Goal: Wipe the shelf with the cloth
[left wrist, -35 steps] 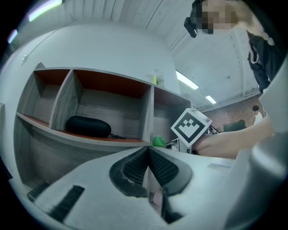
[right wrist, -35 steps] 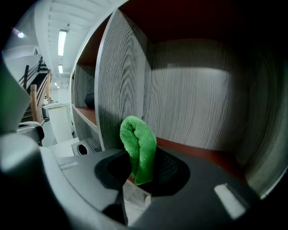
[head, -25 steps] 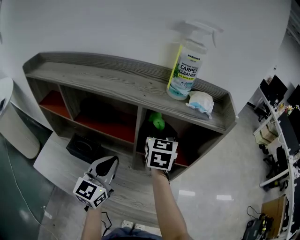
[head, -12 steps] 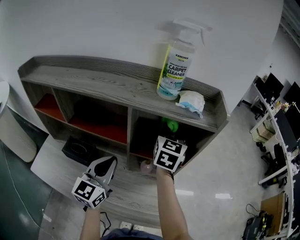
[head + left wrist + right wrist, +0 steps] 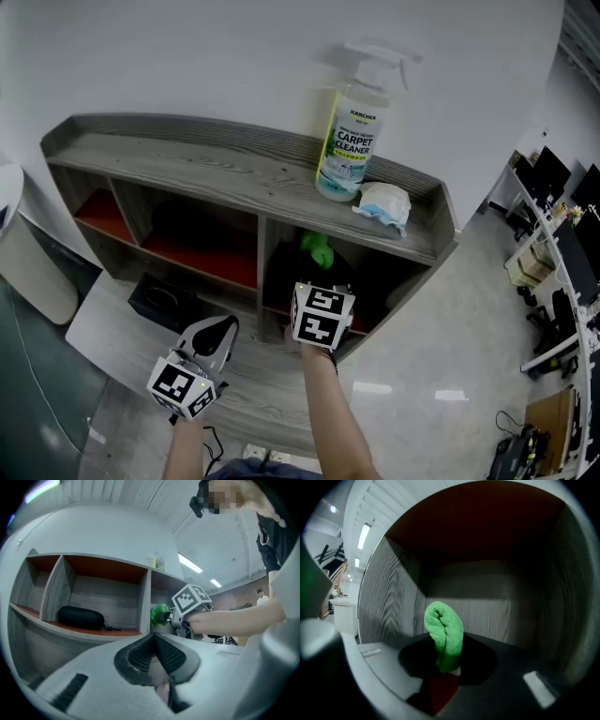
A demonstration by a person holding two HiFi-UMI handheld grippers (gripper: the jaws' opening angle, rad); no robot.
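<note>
The right hand-held gripper (image 5: 448, 670) is clenched on the green cloth (image 5: 444, 633), which stands upright inside the lower right compartment of the shelf (image 5: 217, 171). The left hand-held gripper (image 5: 156, 654) hangs outside the shelf at 7 o'clock in the head view, its jaws pressed together on nothing.
</note>
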